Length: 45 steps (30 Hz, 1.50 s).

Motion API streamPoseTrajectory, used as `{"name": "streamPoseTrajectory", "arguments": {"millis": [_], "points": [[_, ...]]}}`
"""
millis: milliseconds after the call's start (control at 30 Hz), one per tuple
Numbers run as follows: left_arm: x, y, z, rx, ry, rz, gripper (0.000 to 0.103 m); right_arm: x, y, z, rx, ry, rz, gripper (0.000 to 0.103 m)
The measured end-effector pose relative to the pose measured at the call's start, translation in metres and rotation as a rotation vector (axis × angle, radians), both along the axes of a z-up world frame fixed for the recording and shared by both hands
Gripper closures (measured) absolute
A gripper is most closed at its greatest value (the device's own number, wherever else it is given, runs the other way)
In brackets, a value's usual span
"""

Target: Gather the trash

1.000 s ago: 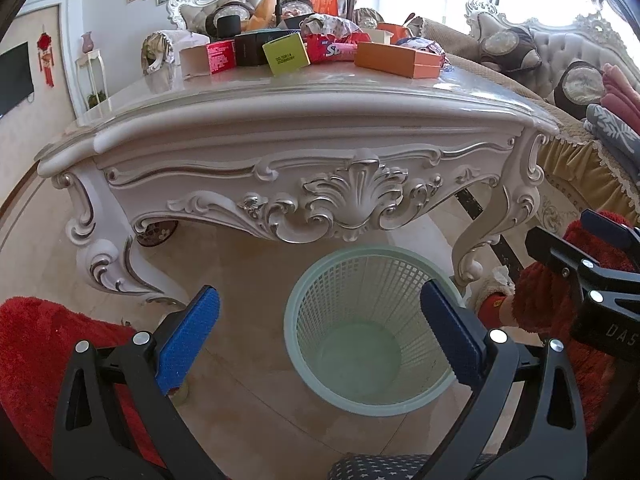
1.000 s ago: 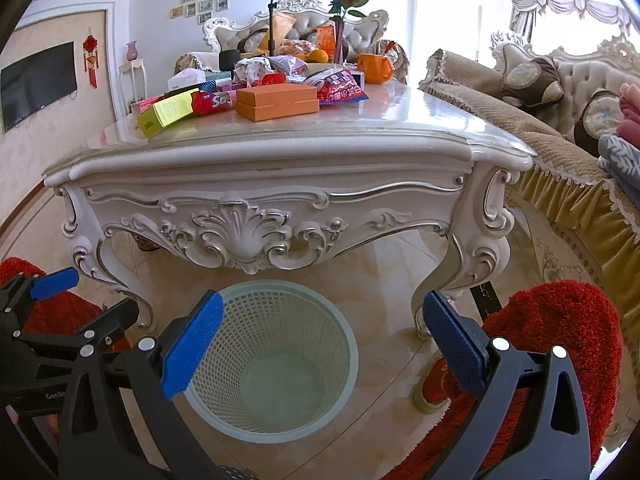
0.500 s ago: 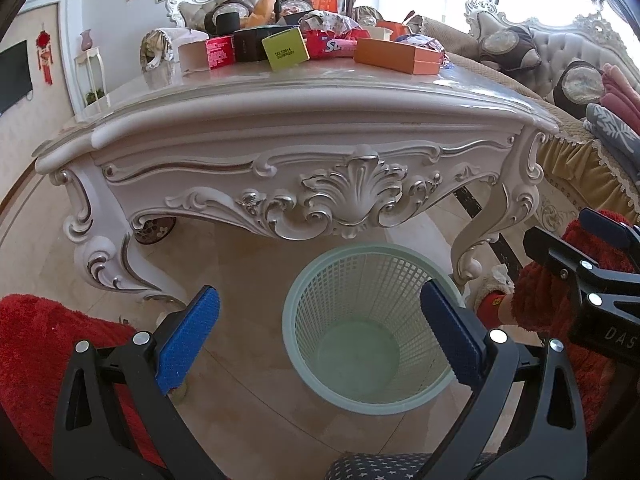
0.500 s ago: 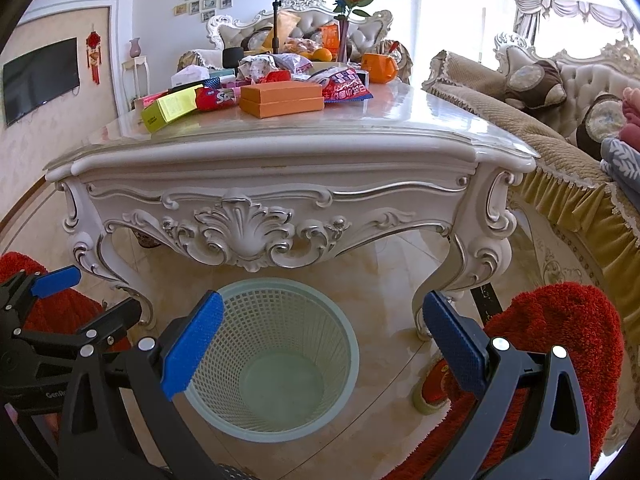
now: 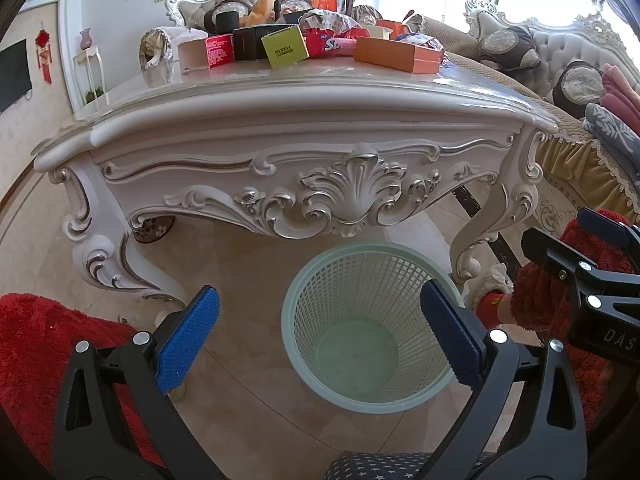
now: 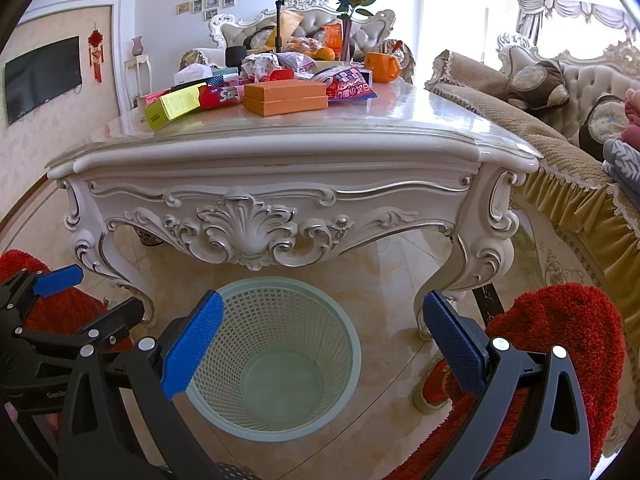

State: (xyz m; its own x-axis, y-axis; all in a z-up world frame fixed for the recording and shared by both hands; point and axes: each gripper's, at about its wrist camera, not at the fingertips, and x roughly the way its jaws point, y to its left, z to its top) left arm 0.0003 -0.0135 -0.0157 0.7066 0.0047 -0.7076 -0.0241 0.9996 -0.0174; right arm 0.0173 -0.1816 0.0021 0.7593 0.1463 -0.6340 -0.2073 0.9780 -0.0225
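While both grippers hang low w/ nothing between their blue pads, the trash sits up on the ornate white coffee table (image 5: 280, 120), at 12 o'clock from each. Left gripper (image 5: 320, 336) is spread wide, empty; right gripper (image 6: 324, 340) likewise spread, empty. Mint mesh wastebasket (image 5: 360, 320) stands on the floor just below the table's front edge, directly under both, nothing in it that I can see. Nearest pieces: orange box (image 6: 285, 98), long axis running approx 9-to-3 in the right view, and a yellow-green carton (image 5: 285, 47) w/ small dark print, too small to read surely. Red wrapper (image 5: 330, 44) shows white letters "S…", rest hidden. Red snack bag (image 6: 348, 86) lies behind the orange box. Judging by angle, right gripper faces the orange box more squarely; left is closer to the yellow-green carton. Orange sign at the back carries Chinese characters. "DAS" shows on the right tool's body in the left view.
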Motion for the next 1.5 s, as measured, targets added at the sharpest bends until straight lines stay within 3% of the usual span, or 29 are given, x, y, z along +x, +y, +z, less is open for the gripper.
{"name": "streamPoseTrajectory", "arguments": {"millis": [733, 1033, 1100, 1200, 1267, 1367, 1500], "points": [[-0.001, -0.002, -0.004, -0.001, 0.006, -0.006, 0.006, 0.000, 0.003, -0.002, 0.000, 0.012, 0.018, 0.007], [0.003, 0.008, -0.012, -0.050, 0.041, -0.004, 0.006, 0.011, -0.009, -0.004, 0.099, 0.070, 0.035, 0.007], [0.004, 0.016, -0.004, -0.064, 0.012, -0.010, 0.006, 0.013, -0.013, 0.006, 0.126, 0.034, 0.062, 0.007], [0.010, 0.031, 0.020, -0.022, -0.060, 0.018, 0.006, 0.015, -0.015, 0.033, 0.118, -0.107, 0.092, 0.007], [0.023, 0.048, 0.039, -0.033, -0.094, 0.028, 0.006, 0.025, -0.017, 0.049, 0.137, -0.158, 0.117, 0.007], [0.054, 0.077, 0.062, -0.038, -0.099, 0.055, 0.006, 0.057, -0.019, 0.061, 0.203, -0.149, 0.178, 0.007], [0.099, 0.108, 0.092, -0.006, -0.136, 0.071, 0.006, 0.108, -0.008, 0.067, 0.200, -0.019, 0.199, 0.007]]}}
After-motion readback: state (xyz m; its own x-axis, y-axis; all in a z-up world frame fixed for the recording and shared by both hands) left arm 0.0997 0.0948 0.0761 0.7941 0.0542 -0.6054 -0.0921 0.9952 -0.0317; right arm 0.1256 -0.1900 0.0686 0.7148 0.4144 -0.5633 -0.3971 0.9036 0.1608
